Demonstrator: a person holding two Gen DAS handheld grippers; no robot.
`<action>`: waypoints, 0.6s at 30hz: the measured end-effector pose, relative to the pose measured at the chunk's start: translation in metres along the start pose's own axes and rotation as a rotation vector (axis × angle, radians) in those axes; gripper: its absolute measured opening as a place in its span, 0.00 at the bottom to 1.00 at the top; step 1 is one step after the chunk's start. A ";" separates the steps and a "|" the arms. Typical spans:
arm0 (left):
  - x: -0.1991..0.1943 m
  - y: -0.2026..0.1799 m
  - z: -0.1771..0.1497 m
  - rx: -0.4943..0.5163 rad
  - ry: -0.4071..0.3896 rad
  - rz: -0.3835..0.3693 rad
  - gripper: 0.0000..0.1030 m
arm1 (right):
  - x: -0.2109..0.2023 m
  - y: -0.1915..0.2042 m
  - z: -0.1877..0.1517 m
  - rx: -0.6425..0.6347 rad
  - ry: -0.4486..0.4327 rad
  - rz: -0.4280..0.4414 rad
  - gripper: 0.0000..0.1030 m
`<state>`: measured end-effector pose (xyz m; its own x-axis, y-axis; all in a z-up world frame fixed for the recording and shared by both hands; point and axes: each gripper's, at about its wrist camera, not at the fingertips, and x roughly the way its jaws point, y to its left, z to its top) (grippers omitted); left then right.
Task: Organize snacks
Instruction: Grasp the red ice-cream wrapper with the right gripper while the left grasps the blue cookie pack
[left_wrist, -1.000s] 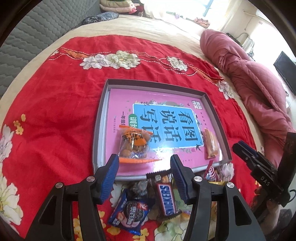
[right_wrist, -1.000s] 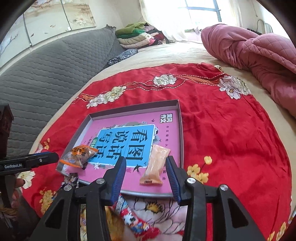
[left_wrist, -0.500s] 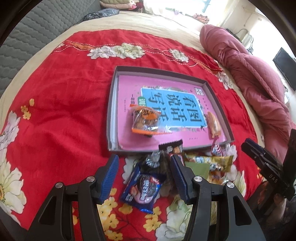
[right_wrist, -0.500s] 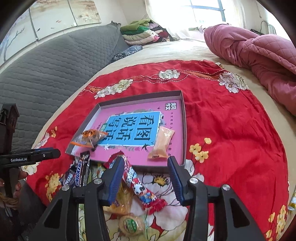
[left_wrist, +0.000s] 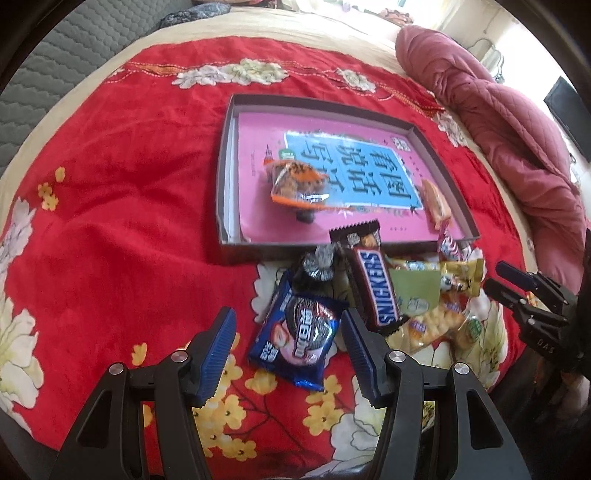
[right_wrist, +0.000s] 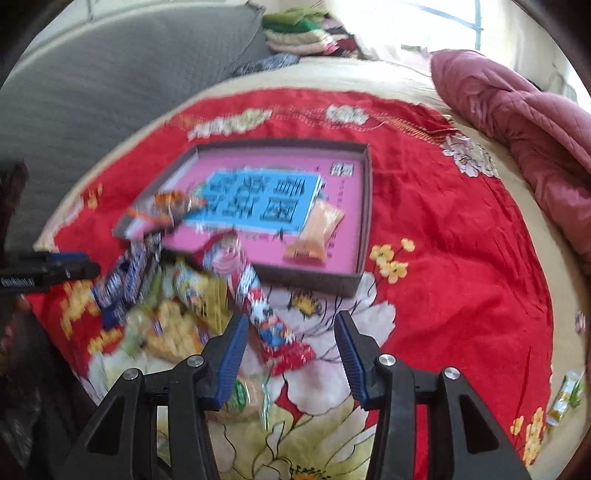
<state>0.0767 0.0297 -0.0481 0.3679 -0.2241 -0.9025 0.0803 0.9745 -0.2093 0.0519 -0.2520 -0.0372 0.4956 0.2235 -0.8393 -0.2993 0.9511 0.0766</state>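
A dark shallow tray (left_wrist: 223, 192) with a pink book as its floor lies on the red bedspread; it also shows in the right wrist view (right_wrist: 364, 221). In it lie an orange snack bag (left_wrist: 297, 182) and a pale orange packet (right_wrist: 317, 230). A heap of snacks lies in front of the tray: a blue Oreo pack (left_wrist: 301, 332), a Snickers bar (left_wrist: 375, 286), a foil candy (left_wrist: 319, 262), yellow and green packets (left_wrist: 424, 295). My left gripper (left_wrist: 288, 350) is open around the Oreo pack. My right gripper (right_wrist: 290, 350) is open over a long red wrapper (right_wrist: 266, 314).
A pink quilt (left_wrist: 498, 110) is bunched at the right of the bed. A grey padded headboard (right_wrist: 110, 85) stands at the left. A small yellow packet (right_wrist: 563, 397) lies alone near the bed's right edge. The right gripper shows in the left view (left_wrist: 517, 291).
Both grippers have drawn back toward me from the tray and now hang over the snack heap. The orange bag and the pale packet stay in the tray. The right view is blurred by motion.
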 end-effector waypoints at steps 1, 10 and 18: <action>0.001 0.000 -0.001 0.001 0.004 0.000 0.59 | 0.003 0.004 -0.001 -0.023 0.014 -0.005 0.47; 0.013 -0.003 -0.009 0.015 0.045 -0.026 0.64 | 0.024 0.013 -0.004 -0.080 0.064 0.002 0.47; 0.023 -0.007 -0.012 0.038 0.067 -0.015 0.67 | 0.043 0.015 0.004 -0.112 0.059 0.019 0.41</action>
<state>0.0731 0.0176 -0.0723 0.3035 -0.2375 -0.9227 0.1208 0.9702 -0.2100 0.0724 -0.2268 -0.0702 0.4407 0.2251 -0.8690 -0.3987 0.9164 0.0352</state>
